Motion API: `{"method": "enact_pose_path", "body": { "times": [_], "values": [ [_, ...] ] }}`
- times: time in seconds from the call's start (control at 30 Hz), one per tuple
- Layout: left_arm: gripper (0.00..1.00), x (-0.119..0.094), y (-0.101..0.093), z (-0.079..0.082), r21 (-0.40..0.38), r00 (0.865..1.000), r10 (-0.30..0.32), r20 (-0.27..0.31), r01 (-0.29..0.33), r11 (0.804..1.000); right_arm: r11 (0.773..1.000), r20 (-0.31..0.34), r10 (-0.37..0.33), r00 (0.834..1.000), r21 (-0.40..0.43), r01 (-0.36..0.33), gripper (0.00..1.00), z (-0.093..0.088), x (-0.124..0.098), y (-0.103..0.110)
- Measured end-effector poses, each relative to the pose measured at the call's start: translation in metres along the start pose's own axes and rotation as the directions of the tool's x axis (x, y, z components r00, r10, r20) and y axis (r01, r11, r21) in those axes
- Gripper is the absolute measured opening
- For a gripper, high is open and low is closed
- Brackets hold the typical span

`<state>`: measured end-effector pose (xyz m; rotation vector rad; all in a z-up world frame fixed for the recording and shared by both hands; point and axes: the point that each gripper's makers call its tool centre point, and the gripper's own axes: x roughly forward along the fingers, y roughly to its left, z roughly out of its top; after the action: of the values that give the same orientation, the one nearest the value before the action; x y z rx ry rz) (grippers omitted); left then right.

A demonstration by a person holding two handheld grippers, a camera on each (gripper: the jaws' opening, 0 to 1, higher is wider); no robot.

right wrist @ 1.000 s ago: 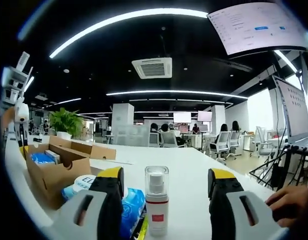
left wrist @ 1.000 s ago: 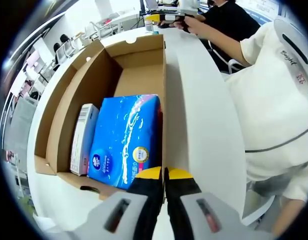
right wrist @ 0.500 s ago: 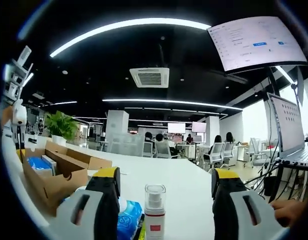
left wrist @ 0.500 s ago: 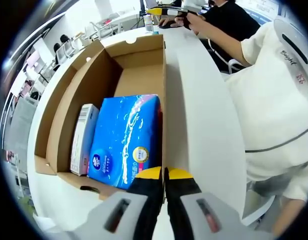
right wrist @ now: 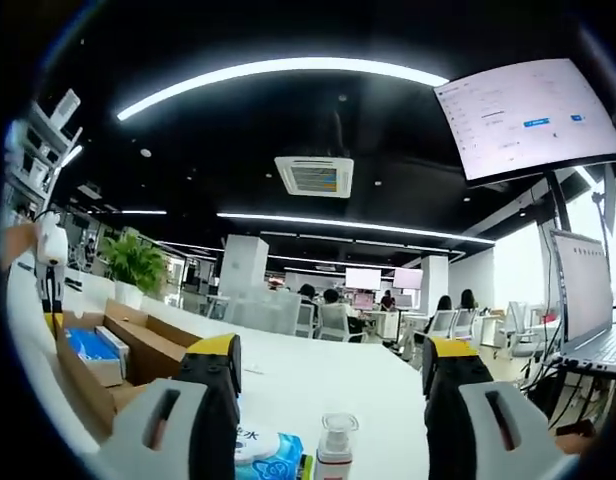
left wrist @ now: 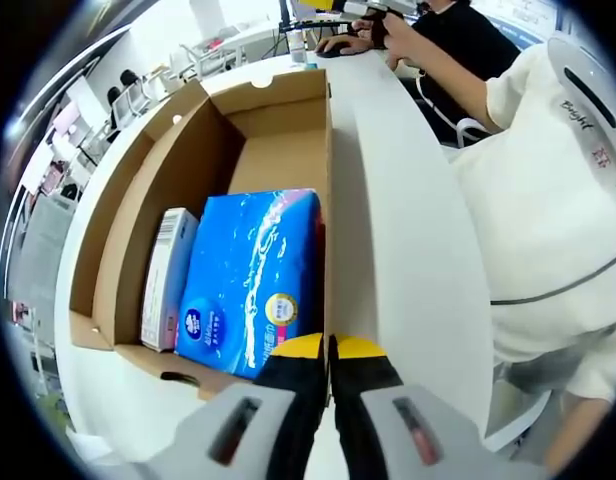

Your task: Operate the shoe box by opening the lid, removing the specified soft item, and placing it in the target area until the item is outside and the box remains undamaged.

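In the left gripper view, our left gripper (left wrist: 328, 350) sat at 6 o'clock, jaws pressed together at the open box (left wrist: 138, 190) rim, over the blue pack (left wrist: 250, 275) beside a white carton (left wrist: 166, 275); its label was unreadable. The table (left wrist: 408, 240) lay bare toward 3 o'clock. The right gripper (right wrist: 330, 362) stood wide, holding nothing, above a bottle (right wrist: 336, 450).

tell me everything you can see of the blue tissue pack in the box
The blue tissue pack is a soft, glossy plastic-wrapped block with white wave graphics and a round logo. It lies flat in the open cardboard shoe box, against the right wall, beside a white carton. The shut left tool sits at its near edge.
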<state>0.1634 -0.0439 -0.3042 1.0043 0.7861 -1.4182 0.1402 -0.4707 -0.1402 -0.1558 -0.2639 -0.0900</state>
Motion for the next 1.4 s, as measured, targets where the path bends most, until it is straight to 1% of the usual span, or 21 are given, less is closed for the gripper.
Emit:
{"method": "enact_pose_path", "body": {
  "times": [0.13,0.23,0.27,0.3,0.33,0.37,0.4,0.43,0.47,0.6,0.7,0.77,0.9,1.13,1.27,1.4],
  "values": [
    [0.01,0.0,0.0,0.0,0.0,1.0,-0.001,-0.001,0.001,1.0,0.999,0.01,0.029,1.0,-0.046,-0.028,0.75,0.01,0.0,0.012],
    [0.01,0.0,0.001,0.0,0.0,1.0,0.0,-0.001,0.0,1.0,0.998,0.014,0.047,0.999,-0.045,-0.047,0.73,0.016,0.0,0.019],
    [0.01,0.0,0.001,0.0,0.0,1.0,0.0,-0.001,0.0,1.0,0.998,0.008,0.049,0.999,-0.047,-0.048,0.7,0.018,0.001,0.021],
    [0.01,0.0,0.001,0.0,0.0,1.0,0.0,-0.001,0.0,1.0,0.998,-0.019,0.035,0.999,-0.054,-0.036,0.66,0.015,0.001,0.02],
    [0.01,0.0,0.001,0.0,0.0,1.0,0.0,-0.001,0.0,1.0,0.998,-0.056,0.017,0.998,-0.062,-0.021,0.65,0.011,0.001,0.019],
    [0.01,0.0,0.002,0.0,0.001,1.0,0.0,-0.001,0.0,1.0,0.998,-0.035,0.031,0.999,-0.059,-0.033,0.65,0.014,0.002,0.022],
    [0.01,0.0,0.002,0.0,0.001,1.0,0.001,-0.001,-0.001,1.0,0.997,0.005,0.073,0.997,-0.027,-0.073,0.66,0.02,0.004,0.032],
    [0.01,0.0,0.002,0.0,0.001,1.0,0.001,-0.001,-0.001,1.0,0.997,0.004,0.08,0.997,-0.016,-0.08,0.66,0.02,0.004,0.034],
    [0.01,0.0,0.002,0.0,0.001,1.0,0.001,0.0,-0.001,1.0,0.996,-0.012,0.091,0.996,-0.022,-0.092,0.66,0.02,0.004,0.039],
    [0.01,0.0,0.002,0.0,-0.001,1.0,0.0,0.001,0.0,1.0,0.992,-0.025,0.115,0.993,-0.056,-0.117,0.66,0.02,0.008,0.05],
    [0.01,0.0,0.002,0.0,0.0,1.0,0.001,0.002,-0.001,1.0,0.992,-0.051,0.124,0.991,-0.023,-0.125,0.64,0.016,0.011,0.053],
    [0.01,0.0,0.001,0.0,0.001,1.0,0.002,0.003,-0.002,1.0,0.991,-0.055,0.133,0.99,-0.009,-0.133,0.63,0.015,0.011,0.056],
    [0.01,0.0,0.001,0.0,0.001,1.0,0.001,0.005,-0.001,1.0,0.985,-0.059,0.174,0.983,-0.012,-0.175,0.61,0.017,0.012,0.068],
    [0.01,0.0,0.002,0.0,0.002,1.0,0.001,0.005,-0.001,1.0,0.976,-0.053,0.22,0.974,0.002,-0.22,0.6,0.02,0.014,0.084],
    [0.01,0.0,0.002,0.0,0.002,1.0,0.001,0.005,-0.001,1.0,0.968,-0.065,0.252,0.965,0.008,-0.252,0.59,0.018,0.016,0.096],
    [0.01,0.0,0.002,0.0,0.002,1.0,0.001,0.006,-0.001,1.0,0.957,-0.074,0.288,0.955,-0.005,-0.289,0.59,0.018,0.018,0.108]
  ]
}}
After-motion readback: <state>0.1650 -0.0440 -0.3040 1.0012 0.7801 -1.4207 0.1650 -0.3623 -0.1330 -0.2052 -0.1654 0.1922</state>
